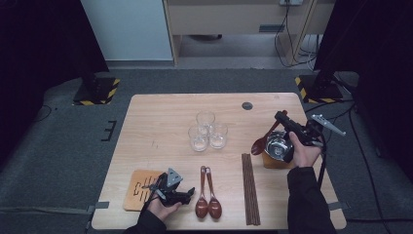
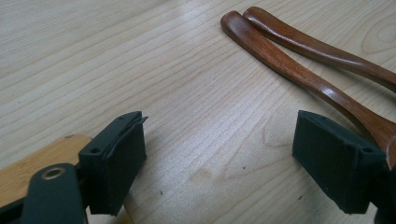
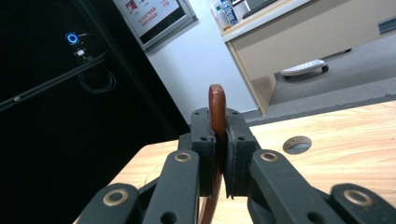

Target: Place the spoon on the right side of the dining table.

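Clamping a glossy reddish-brown wooden spoon [image 1: 265,138] by its slim handle, the right gripper [image 1: 281,118] fingers [image 3: 205,140] hold it over the counter [image 1: 160,122], bowl seemingly beside the steel bowl [image 1: 278,145]. The left gripper [image 1: 187,192] fingers [image 2: 116,158] gape empty beside two matching spoons [image 1: 208,195].

The left tool [image 1: 187,191] lies low near the front edge, jaws apart on nothing. The right tool [image 1: 282,118] points away, its jaws clamped tight.

Glossy dark wooden spoon [image 3: 217,105] clamped between matt black pads [image 3: 203,140]; beyond the other gripper's fingertips [image 2: 116,161], two polished wooden spoons [image 2: 299,60] on pale matt wood-grain table [image 2: 140,60]
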The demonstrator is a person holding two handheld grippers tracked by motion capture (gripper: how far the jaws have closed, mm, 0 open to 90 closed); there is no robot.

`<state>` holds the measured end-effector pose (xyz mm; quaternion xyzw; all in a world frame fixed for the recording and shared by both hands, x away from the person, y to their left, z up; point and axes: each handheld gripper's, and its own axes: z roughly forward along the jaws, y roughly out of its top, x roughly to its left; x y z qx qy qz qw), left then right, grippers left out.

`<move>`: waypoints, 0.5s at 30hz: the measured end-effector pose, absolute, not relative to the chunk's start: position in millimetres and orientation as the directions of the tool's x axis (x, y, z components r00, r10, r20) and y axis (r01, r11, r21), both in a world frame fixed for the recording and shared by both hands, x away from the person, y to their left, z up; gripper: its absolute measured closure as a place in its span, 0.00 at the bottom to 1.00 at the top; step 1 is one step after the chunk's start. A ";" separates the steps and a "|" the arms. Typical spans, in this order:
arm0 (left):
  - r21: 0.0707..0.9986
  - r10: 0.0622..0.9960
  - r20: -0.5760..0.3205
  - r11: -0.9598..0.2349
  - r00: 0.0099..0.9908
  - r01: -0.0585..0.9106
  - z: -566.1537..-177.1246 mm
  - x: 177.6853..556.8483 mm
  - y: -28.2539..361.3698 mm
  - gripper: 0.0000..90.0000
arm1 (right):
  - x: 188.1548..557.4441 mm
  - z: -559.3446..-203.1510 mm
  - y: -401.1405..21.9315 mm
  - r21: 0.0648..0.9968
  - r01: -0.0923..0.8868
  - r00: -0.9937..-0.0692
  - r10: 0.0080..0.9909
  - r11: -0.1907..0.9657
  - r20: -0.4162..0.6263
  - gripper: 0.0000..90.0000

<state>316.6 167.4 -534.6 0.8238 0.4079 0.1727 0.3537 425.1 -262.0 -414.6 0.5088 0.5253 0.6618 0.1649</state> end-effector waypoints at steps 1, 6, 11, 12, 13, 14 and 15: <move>0.724 0.794 -0.004 -0.417 0.608 0.550 -534.6 316.6 167.4 0.18 | 425.1 -414.6 -262.0 0.863 0.316 -0.428 0.753 -0.394 0.500 0.94; 0.724 0.794 -0.004 -0.417 0.608 0.549 -534.6 316.5 167.5 0.18 | 426.6 -410.4 -265.6 0.865 0.302 -0.421 0.758 -0.401 0.499 0.94; 0.724 0.794 -0.004 -0.417 0.608 0.549 -534.6 316.5 167.5 0.18 | 429.8 -408.6 -270.2 0.864 0.295 -0.408 0.764 -0.408 0.500 0.94; 0.724 0.794 -0.004 -0.417 0.608 0.549 -534.6 316.5 167.5 0.18 | 430.4 -408.6 -271.0 0.864 0.291 -0.406 0.765 -0.410 0.500 0.94; 0.724 0.794 -0.004 -0.417 0.608 0.549 -534.7 316.5 167.5 0.18 | 431.2 -408.7 -272.5 0.863 0.291 -0.401 0.767 -0.412 0.501 0.94; 0.724 0.794 -0.004 -0.417 0.608 0.549 -534.7 316.5 167.5 0.18 | 431.6 -408.8 -273.5 0.863 0.290 -0.398 0.768 -0.414 0.502 0.94; 0.724 0.794 -0.004 -0.417 0.608 0.549 -534.7 316.5 167.5 0.18 | 432.2 -408.9 -274.4 0.863 0.290 -0.394 0.770 -0.414 0.502 0.94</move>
